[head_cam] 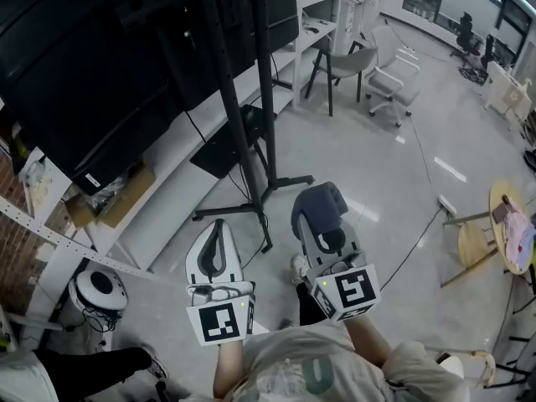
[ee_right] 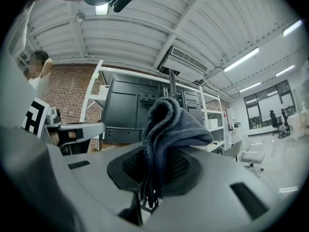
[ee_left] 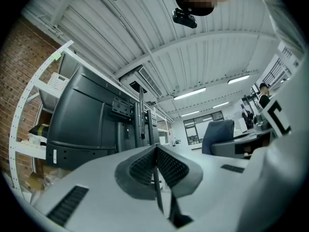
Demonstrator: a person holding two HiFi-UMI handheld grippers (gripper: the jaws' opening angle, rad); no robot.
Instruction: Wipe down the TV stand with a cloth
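The right gripper [head_cam: 322,223] has its jaws closed on a folded dark grey cloth [ee_right: 170,124], which bulges above the jaw tips. The left gripper [head_cam: 219,229] is closed and empty (jaws meet edge to edge). Both hang above the floor, near the base of the black TV stand [head_cam: 266,99].

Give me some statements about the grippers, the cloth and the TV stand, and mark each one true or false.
1. The right gripper holds a dark cloth. True.
2. The left gripper has its fingers wide apart. False: they are shut together, with nothing between them.
3. The TV stand is white. False: it is black.
4. The TV stand stands on the floor ahead of both grippers. True.
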